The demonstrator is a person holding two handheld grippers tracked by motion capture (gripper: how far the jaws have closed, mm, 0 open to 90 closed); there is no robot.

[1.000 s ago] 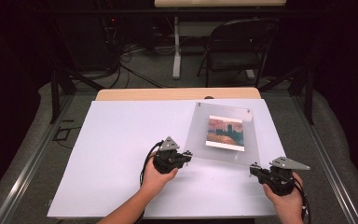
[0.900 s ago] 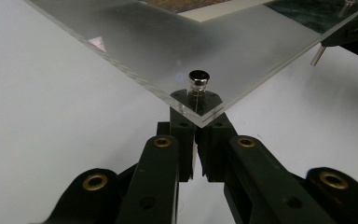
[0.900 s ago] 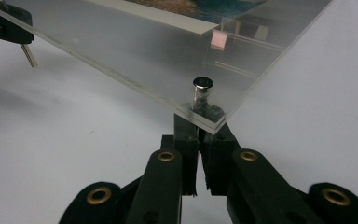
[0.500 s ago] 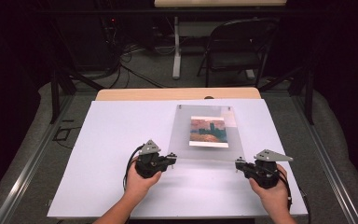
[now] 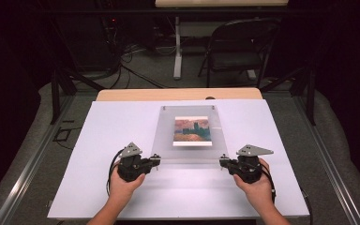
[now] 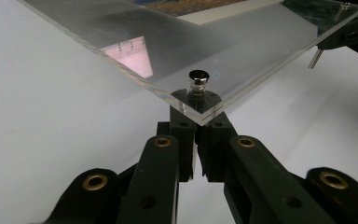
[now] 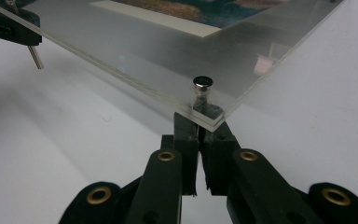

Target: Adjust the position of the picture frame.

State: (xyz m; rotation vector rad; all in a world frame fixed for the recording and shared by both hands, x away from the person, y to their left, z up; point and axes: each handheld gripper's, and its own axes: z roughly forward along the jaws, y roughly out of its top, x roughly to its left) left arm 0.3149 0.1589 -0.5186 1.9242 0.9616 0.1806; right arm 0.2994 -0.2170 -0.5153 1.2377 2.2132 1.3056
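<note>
**Clear frame held at both near corners**

While both forearms reach in from below, the left gripper (image 5: 153,161) and right gripper (image 5: 225,162) pinch the acrylic frame (image 5: 190,133) above the white table (image 5: 98,140). Left gripper view: jaws clamped under a corner stud (image 6: 198,77). Right gripper view: likewise, stud (image 7: 203,84).

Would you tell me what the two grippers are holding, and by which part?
Both hold the clear acrylic picture frame: the left gripper is shut at its near left corner, the right gripper at its near right corner, each under a metal bolt.
</note>
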